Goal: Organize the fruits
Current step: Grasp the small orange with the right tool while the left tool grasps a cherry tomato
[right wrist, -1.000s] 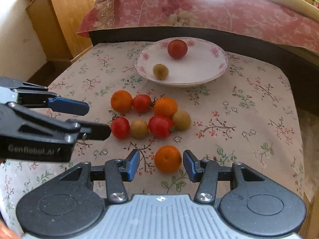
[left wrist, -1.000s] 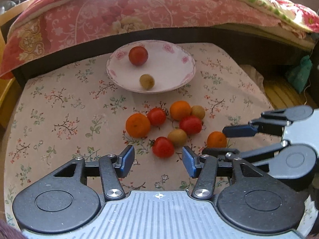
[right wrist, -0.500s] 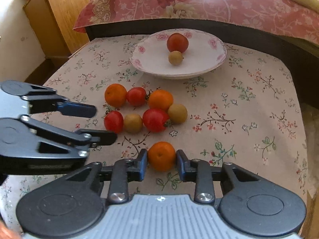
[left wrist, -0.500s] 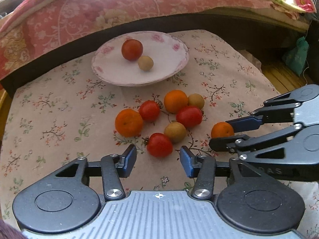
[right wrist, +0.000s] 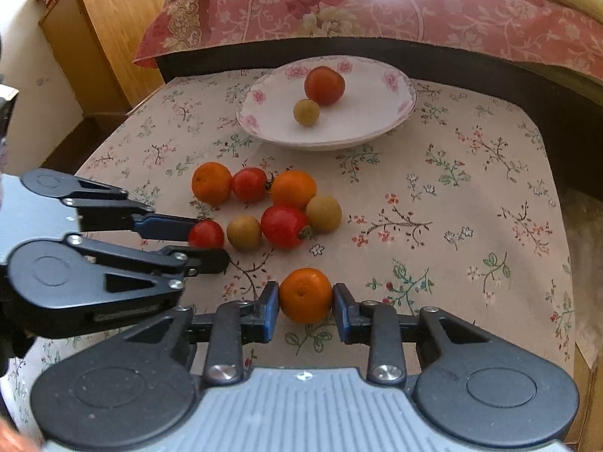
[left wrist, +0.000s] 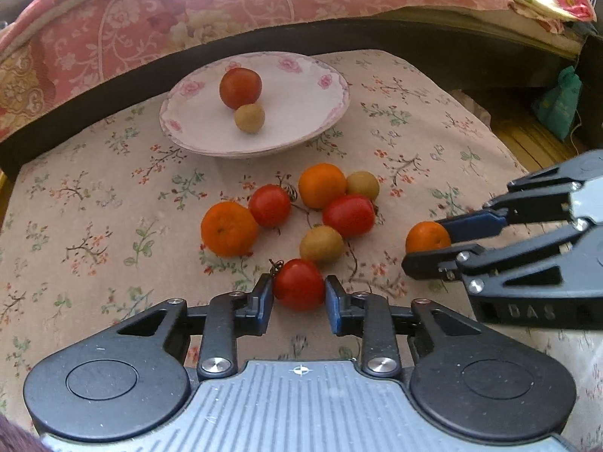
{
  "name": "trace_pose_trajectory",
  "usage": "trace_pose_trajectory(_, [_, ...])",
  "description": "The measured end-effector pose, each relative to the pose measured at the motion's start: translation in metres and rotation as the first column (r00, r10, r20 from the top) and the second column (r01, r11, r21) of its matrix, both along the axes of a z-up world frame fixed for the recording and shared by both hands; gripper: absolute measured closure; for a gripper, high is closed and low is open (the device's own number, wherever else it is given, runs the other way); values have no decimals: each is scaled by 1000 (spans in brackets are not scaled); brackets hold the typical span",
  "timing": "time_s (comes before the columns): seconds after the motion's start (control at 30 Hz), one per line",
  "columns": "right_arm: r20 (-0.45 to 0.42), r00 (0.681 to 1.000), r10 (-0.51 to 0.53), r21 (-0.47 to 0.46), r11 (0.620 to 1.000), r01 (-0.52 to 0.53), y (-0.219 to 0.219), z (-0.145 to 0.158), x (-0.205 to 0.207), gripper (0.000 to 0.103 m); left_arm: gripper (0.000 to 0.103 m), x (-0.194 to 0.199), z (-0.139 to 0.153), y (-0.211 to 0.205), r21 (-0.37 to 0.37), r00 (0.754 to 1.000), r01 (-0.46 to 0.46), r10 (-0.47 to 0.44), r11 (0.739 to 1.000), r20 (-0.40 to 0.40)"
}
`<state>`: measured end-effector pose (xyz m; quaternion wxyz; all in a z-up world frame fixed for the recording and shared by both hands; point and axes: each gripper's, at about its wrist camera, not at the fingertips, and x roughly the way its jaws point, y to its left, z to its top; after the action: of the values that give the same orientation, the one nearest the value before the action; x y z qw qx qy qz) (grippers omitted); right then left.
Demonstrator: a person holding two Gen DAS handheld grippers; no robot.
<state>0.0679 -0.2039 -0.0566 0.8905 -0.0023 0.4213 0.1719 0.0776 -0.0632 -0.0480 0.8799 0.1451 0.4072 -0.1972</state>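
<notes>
Red tomatoes (left wrist: 298, 283), orange tangerines (right wrist: 305, 294), pink-flowered white plate (left wrist: 324, 113), floral beige tablecloth (left wrist: 94, 203).

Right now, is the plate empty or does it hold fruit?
Not empty. The plate holds two fruits: a red tomato and a small tan fruit, touching each other.

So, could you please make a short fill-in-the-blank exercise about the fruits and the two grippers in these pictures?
1. The left gripper is closing its fingers on a red ____.
2. The right gripper is shut on a small ____.
3. The plate holds ____ fruits.
4. The tablecloth has a ____ pattern.

Missing words: tomato; orange; two; floral
</notes>
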Motion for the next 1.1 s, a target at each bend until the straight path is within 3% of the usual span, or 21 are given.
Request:
trace_pose_trajectory(0.3, [12,999,36,-34,999,-35,6,-4,-6,69,65,-13,-3,14,29,1000,4,-4,1000,-8])
trace_pose_trajectory(0.5, [16,999,45,-32,998,-45,6,-4,-5,67,58,-16,-1,15,31,1000,19,-19,999,10])
trace_pose_trajectory(0.63, [10,998,60,-28,998,-60,6,-3,-5,54,49,-17,0,15,20,1000,18,-18,1000,9])
trace_pose_trajectory(0.7, [15,998,63,-40,997,-62,7,-4,-5,53,46,-16,-1,15,14,1000,16,-16,1000,9])
trace_pose_trajectory(1.1, [31,997,74,-47,996,-73,8,-4,-6,53,47,-16,-6,7,12,1000,25,-25,1000,-4])
